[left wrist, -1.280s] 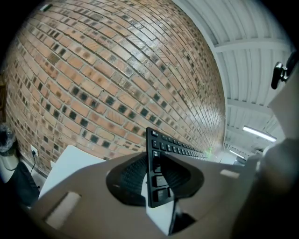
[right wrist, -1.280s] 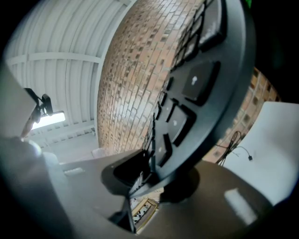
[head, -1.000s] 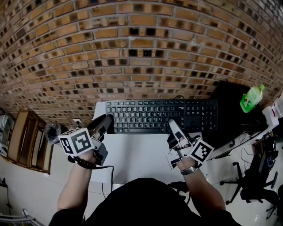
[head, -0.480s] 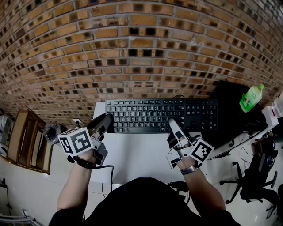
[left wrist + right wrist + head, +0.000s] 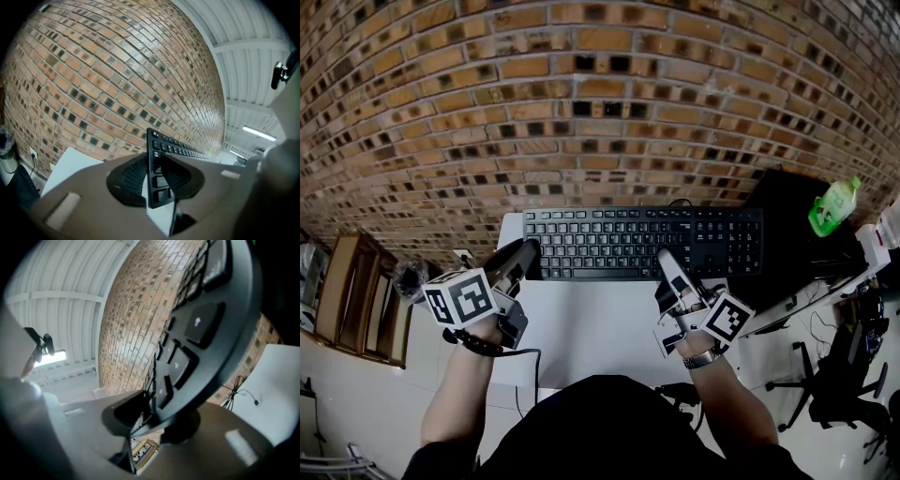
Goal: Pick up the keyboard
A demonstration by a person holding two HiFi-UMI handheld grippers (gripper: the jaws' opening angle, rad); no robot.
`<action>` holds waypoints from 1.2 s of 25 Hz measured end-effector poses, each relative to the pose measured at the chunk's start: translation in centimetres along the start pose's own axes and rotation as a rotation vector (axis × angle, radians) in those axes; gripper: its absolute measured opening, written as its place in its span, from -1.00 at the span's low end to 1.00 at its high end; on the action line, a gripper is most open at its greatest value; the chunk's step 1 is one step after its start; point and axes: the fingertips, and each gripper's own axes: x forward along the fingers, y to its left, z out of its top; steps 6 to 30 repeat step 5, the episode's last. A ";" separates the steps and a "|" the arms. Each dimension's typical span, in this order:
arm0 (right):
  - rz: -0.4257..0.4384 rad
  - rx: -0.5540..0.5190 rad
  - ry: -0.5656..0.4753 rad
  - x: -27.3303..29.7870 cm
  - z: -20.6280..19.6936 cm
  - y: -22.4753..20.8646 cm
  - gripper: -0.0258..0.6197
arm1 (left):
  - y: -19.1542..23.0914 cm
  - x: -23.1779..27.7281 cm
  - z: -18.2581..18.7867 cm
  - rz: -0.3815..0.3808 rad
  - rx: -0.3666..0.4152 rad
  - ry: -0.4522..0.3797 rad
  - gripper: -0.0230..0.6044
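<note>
Black plastic keyboard (image 5: 642,244): judge it long, stiff, light, smooth-edged.

Head view: keyboard lies across far edge of white table (image 5: 591,328). Left gripper (image 5: 527,253) at its left near corner, right gripper (image 5: 666,262) at near edge, right of middle.

Left gripper view: jaws pinch keyboard's end.

Right gripper view: jaws pinch thin near rim.

Keep your two-point hold level; rim may slip.

The right gripper (image 5: 152,422) has its two grey jaws closed on an edge of the black plastic keyboard (image 5: 201,324), which rises tilted across the upper right with its keys in view, one bearing an arrow mark. Behind stand a red-brown brick wall (image 5: 133,319) and a white ribbed ceiling (image 5: 56,291) with a lit strip lamp (image 5: 49,357). A white tabletop (image 5: 276,394) shows at lower right, with a thin dark cable (image 5: 236,391) at its edge.
</note>
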 end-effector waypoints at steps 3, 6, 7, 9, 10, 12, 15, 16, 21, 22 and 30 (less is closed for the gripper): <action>0.000 0.002 0.001 0.0 0.0 0.1 -0.61 | -0.2 -0.1 0.1 0.001 -0.002 0.001 -0.61; 0.000 0.004 0.001 0.0 0.0 0.2 -0.61 | -0.2 -0.2 0.1 0.002 -0.002 0.000 -0.61; 0.000 0.004 0.001 0.0 0.0 0.2 -0.61 | -0.2 -0.2 0.1 0.002 -0.002 0.000 -0.61; 0.000 0.004 0.001 0.0 0.0 0.2 -0.61 | -0.2 -0.2 0.1 0.002 -0.002 0.000 -0.61; 0.000 0.004 0.001 0.0 0.0 0.2 -0.61 | -0.2 -0.2 0.1 0.002 -0.002 0.000 -0.61; 0.000 0.004 0.001 0.0 0.0 0.2 -0.61 | -0.2 -0.2 0.1 0.002 -0.002 0.000 -0.61; 0.000 0.004 0.001 0.0 0.0 0.2 -0.61 | -0.2 -0.2 0.1 0.002 -0.002 0.000 -0.61; 0.000 0.004 0.001 0.0 0.0 0.2 -0.61 | -0.2 -0.2 0.1 0.002 -0.002 0.000 -0.61; 0.000 0.004 0.001 0.0 0.0 0.2 -0.61 | -0.2 -0.2 0.1 0.002 -0.002 0.000 -0.61; 0.000 0.004 0.001 0.0 0.0 0.2 -0.61 | -0.2 -0.2 0.1 0.002 -0.002 0.000 -0.61; 0.000 0.004 0.001 0.0 0.0 0.2 -0.61 | -0.2 -0.2 0.1 0.002 -0.002 0.000 -0.61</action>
